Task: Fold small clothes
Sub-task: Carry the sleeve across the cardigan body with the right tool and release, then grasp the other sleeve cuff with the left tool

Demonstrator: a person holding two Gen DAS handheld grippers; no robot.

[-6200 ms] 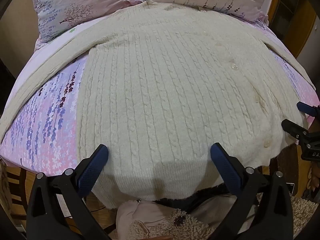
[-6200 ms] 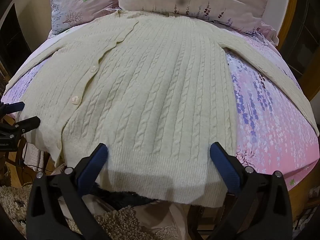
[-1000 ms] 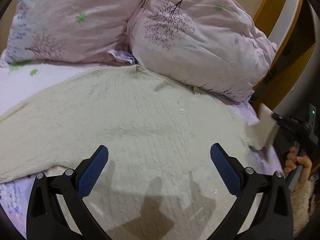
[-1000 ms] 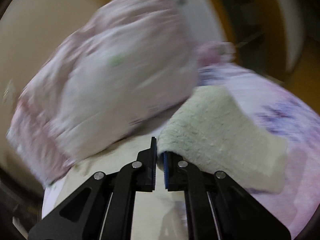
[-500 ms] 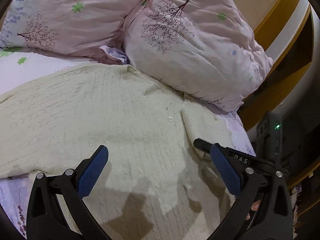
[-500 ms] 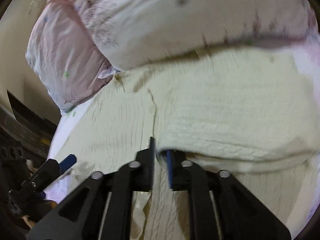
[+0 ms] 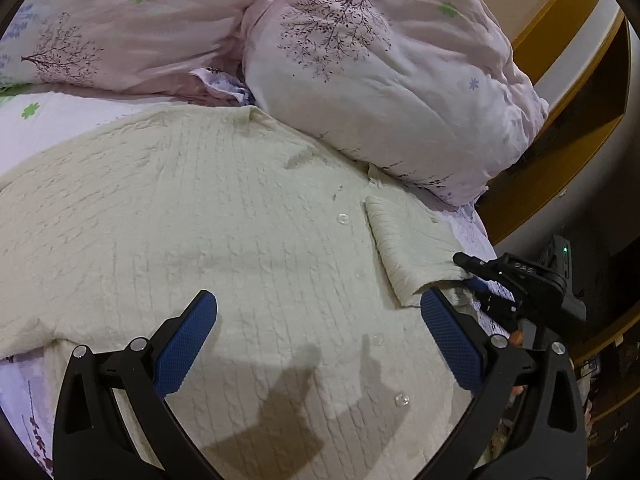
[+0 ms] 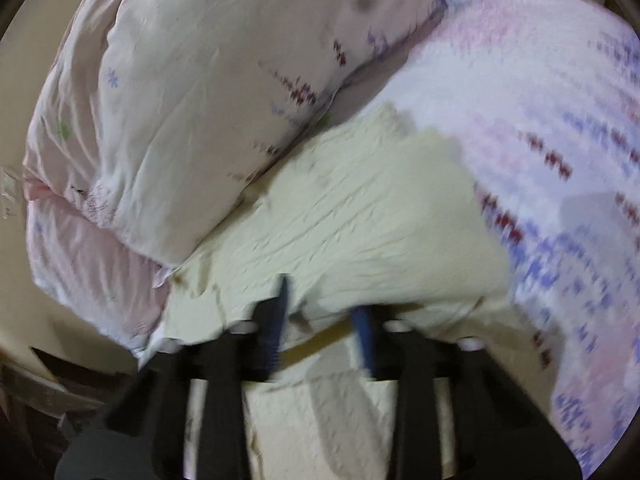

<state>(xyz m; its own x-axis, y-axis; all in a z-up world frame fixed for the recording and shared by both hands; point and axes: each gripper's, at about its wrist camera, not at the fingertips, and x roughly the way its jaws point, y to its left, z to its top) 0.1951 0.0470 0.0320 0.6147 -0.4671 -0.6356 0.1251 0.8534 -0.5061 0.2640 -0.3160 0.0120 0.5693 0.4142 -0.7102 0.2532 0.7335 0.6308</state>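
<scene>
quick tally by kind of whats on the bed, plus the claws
pillows: 2
cream cardigan: 1
claws, left claw and right claw: 2
total: 5

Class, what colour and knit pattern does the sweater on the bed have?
The cable-knit sweater is cream, with vertical cable ribs; the left wrist view shows it best.
</scene>
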